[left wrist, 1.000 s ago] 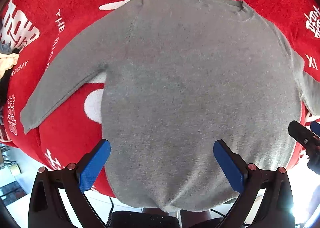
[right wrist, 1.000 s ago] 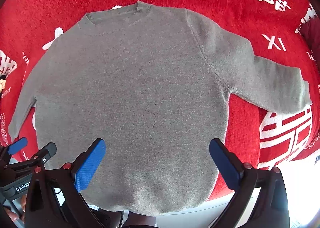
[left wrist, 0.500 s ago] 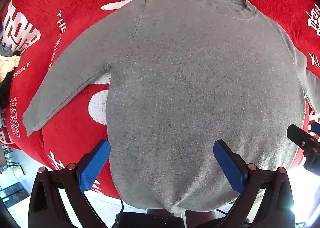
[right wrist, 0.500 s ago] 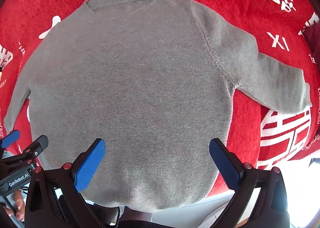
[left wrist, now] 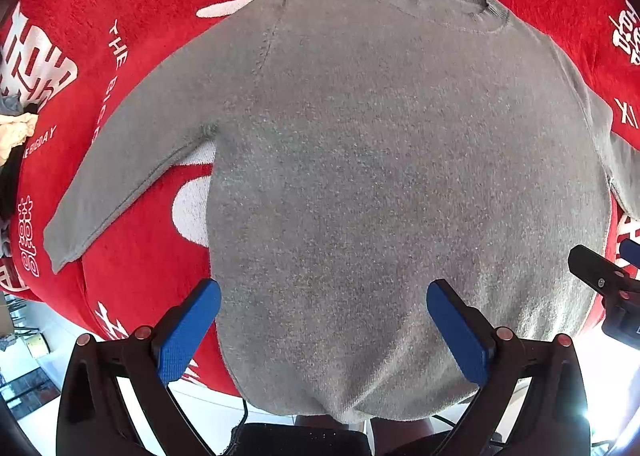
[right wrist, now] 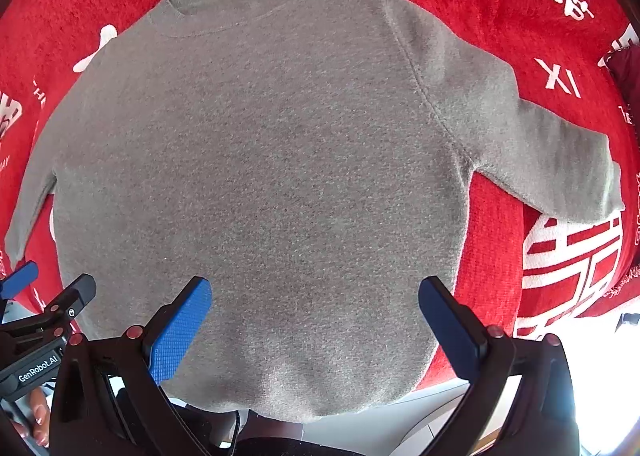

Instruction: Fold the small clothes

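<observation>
The grey sweater (left wrist: 380, 175) lies flat, front up, on the red blanket (left wrist: 140, 35), sleeves spread. Left gripper (left wrist: 324, 324) and right gripper (right wrist: 316, 320) hover over its hem, jaws wide, empty. The knit looks soft and light; grasp at a sleeve cuff (right wrist: 600, 191).

Sweater (left wrist: 380, 183) spread flat on blanket (left wrist: 152, 15), collar far, hem near. Sleeves out to left and right. Left gripper (left wrist: 324, 320) and right gripper (right wrist: 316, 316) side by side over hem, jaws apart.
</observation>
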A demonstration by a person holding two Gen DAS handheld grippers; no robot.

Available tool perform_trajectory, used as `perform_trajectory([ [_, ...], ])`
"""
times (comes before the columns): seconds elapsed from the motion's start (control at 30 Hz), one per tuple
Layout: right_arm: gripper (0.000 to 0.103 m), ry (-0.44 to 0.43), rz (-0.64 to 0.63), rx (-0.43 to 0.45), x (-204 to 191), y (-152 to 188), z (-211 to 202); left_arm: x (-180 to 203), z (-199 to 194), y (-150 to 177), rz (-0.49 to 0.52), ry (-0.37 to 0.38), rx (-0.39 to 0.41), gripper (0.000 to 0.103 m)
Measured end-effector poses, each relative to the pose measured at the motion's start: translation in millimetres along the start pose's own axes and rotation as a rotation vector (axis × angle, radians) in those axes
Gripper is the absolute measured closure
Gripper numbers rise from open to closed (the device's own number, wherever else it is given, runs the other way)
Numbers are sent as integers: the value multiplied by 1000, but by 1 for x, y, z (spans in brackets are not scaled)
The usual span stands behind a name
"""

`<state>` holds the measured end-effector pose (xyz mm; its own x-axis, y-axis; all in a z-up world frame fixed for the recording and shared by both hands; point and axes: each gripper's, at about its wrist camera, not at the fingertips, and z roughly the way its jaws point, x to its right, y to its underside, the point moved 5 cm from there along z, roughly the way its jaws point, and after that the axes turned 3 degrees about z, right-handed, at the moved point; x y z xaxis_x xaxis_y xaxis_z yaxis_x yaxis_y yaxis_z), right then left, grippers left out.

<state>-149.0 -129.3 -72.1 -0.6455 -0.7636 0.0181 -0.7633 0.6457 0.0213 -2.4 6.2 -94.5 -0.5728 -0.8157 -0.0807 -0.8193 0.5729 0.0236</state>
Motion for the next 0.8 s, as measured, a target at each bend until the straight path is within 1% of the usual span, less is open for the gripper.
perform_trajectory([
  [0.23,0,4,-4,-8,-2,-1,1,2,-1,2,13,-7,1,0],
  [0.43,0,8,-6,-9,-1,-2,2,-1,0,3,1,-1,-12,0],
  [0.6,0,9,-6,-10,-2,-2,2,-3,0,2,3,-2,-1,0],
  [0.8,0,9,-3,-11,-2,-2,2,-2,1,2,8,41,-4,0],
])
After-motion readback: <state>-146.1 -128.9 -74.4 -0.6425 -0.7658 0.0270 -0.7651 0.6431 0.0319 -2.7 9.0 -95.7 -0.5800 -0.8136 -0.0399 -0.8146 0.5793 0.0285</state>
